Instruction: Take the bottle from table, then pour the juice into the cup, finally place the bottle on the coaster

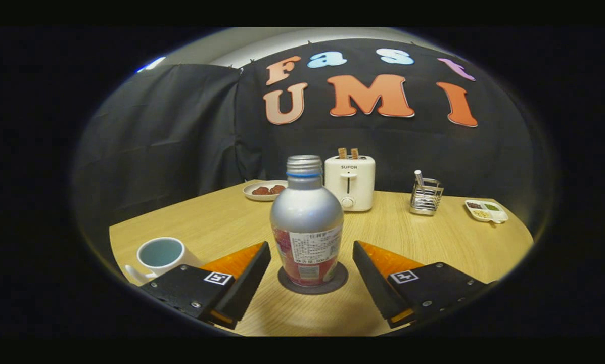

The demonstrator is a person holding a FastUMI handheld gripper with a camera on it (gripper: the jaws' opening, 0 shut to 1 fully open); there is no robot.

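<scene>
Bottle (307, 222) stands upright on the dark round coaster (288, 284), between the fingers and slightly ahead of their tips. Gripper (312, 253) is spread wide, holding nothing, with a clear gap between each finger and the bottle wall.

By how things lie, I read this as the release at the end: bottle on coaster, fingers clear. It could equally be a pre-grasp, since the cup's (160, 253) inside looks pale and I can't tell whether there's juice in it.

If it's the release, do it like this:
- Back straight out along the finger axis, no yaw. A sideways swing would clip the bottle shoulder.
- Keep the opening as it is until the tips are behind the bottle.
- The bottle is tall and narrow-necked, so likely tippy. The base sits inside the coaster rim; don't nudge it.
- Cup sits just beside the left finger, handle toward it. Avoid drifting left on the way out.

If it's a grasp instead, centre on the label band and close evenly, below the shoulder.

Toaster (349, 182), plate (265, 190), wire rack (425, 196) and small dish (486, 211) are well beyond on the table (433, 237), no conflict.
</scene>
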